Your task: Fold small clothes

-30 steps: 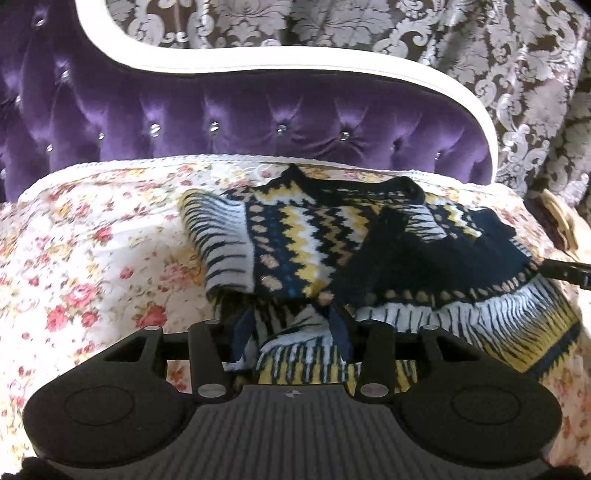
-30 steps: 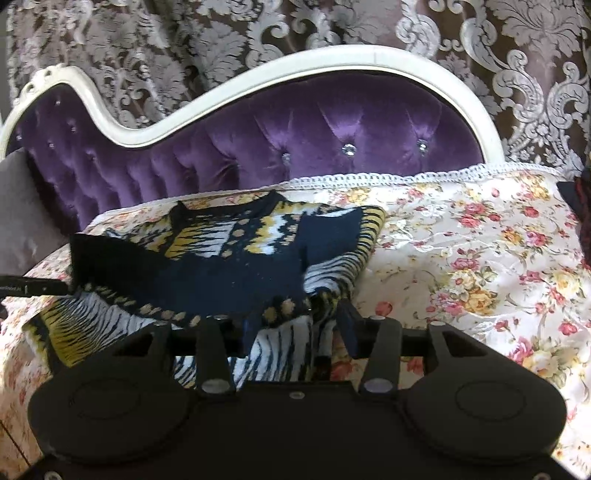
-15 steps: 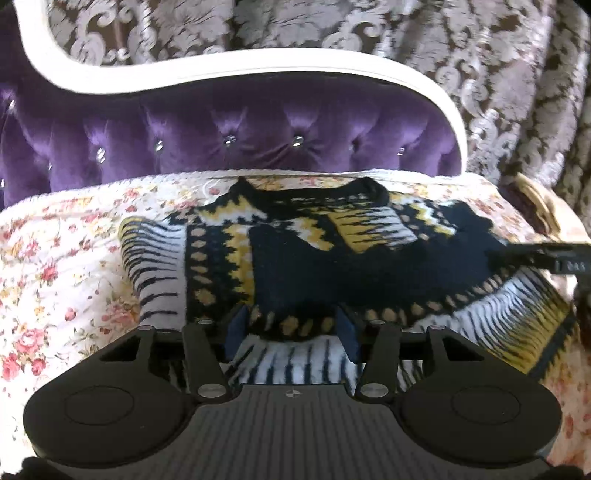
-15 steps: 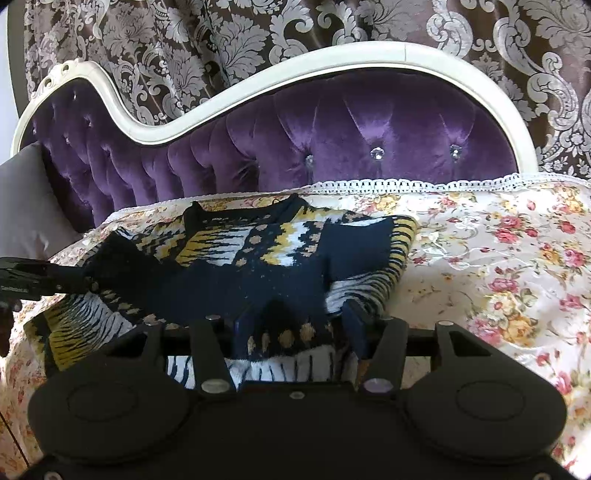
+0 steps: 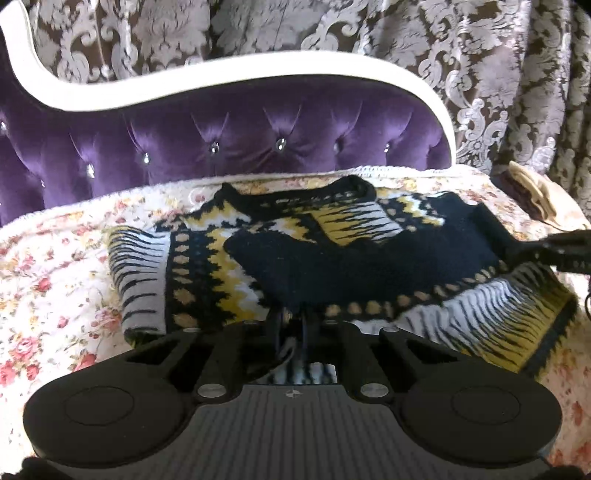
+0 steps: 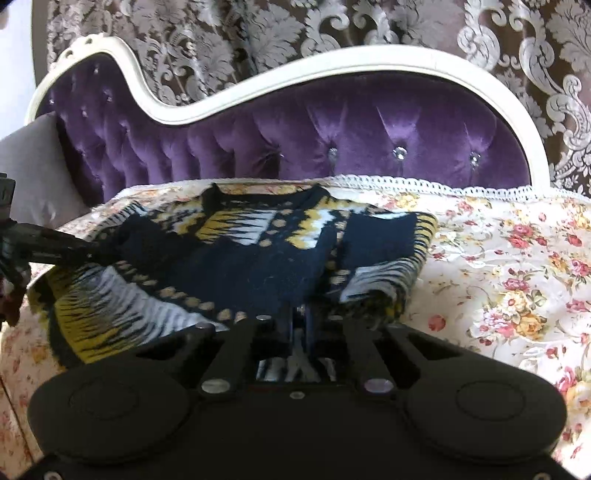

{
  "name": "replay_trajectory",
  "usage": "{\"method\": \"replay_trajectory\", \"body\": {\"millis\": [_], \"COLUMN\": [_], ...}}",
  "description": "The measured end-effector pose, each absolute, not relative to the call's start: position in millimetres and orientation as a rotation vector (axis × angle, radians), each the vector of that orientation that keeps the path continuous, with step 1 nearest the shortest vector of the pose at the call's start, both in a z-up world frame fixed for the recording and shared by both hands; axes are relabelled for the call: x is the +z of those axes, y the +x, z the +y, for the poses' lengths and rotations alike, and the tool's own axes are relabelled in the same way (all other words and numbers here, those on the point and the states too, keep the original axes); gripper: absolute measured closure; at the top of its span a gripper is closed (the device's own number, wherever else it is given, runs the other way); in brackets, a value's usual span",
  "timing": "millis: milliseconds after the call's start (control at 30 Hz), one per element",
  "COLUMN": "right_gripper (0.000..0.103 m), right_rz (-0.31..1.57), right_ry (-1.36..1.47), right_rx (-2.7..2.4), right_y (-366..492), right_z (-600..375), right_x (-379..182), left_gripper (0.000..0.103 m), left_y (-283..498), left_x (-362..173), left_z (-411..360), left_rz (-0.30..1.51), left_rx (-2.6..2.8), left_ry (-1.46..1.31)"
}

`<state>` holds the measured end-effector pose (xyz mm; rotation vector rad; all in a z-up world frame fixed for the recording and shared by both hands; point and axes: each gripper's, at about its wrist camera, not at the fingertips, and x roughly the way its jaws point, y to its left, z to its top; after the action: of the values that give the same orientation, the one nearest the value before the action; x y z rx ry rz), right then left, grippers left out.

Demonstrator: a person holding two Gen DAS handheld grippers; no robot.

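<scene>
The knitted sweater [image 5: 332,266], navy with yellow and white zigzag bands, lies on the floral bedspread [image 5: 55,266] in front of the purple tufted headboard [image 5: 229,147]. Its neckline is toward the headboard and its striped hem toward the cameras, so the neck-to-hem line runs away from the viewer, while the longer spread of the cloth runs side to side across the bed. One sleeve is already folded in over the chest, and the near hem is bunched and lifted at both lower corners.

Half a second ago both sets of jaws stood apart with the hem edge between them; now both have snapped together. The left gripper [image 5: 295,328] is clenched on the hem near the sweater's left lower corner, a pinch of navy and striped knit caught between its pads. The right gripper [image 6: 301,325] is likewise clenched on the hem at the opposite lower corner, beside the folded-in side panel. Each gripper's dark fingers also show at the edge of the other's view.

With both lower corners now gripped, the garment looks ready for the bottom edge to be lifted and carried toward the neckline, halving it along its length.

Beyond the bed stand the white curved headboard frame [image 6: 332,70] and a brown damask curtain [image 6: 258,33].
</scene>
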<state>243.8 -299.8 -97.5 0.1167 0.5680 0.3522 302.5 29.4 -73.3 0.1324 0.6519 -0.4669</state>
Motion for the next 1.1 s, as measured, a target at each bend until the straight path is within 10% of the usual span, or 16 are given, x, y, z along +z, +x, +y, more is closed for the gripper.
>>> {"method": "replay_trajectory", "body": {"millis": [467, 700, 833, 967, 1100], "right_gripper": [0.093, 0.093, 0.093, 0.075, 0.036], "right_rz": [0.388, 0.439, 0.493, 0.574, 0.644], "right_ry": [0.135, 0.121, 0.126, 0.111, 0.135], "right_rx": [0.324, 0.280, 0.290, 0.286, 0.280], "right_y": [264, 330, 329, 324, 326], "right_z": [-298, -292, -296, -301, -310], "right_x": [-25, -40, -61, -82, -98], "left_gripper": [0.093, 0.092, 0.058, 0.044, 0.043], "left_y": [321, 384, 385, 379, 378], "left_x": [19, -1, -39, -63, -75], "left_z": [36, 52, 53, 47, 35], "left_rz": [0.416, 0.618, 0.751, 0.834, 0.857], "left_rx": [-0.357, -0.380, -0.402, -0.438, -0.437], "left_ry": [0.125, 0.000, -0.031, -0.012, 0.056]}}
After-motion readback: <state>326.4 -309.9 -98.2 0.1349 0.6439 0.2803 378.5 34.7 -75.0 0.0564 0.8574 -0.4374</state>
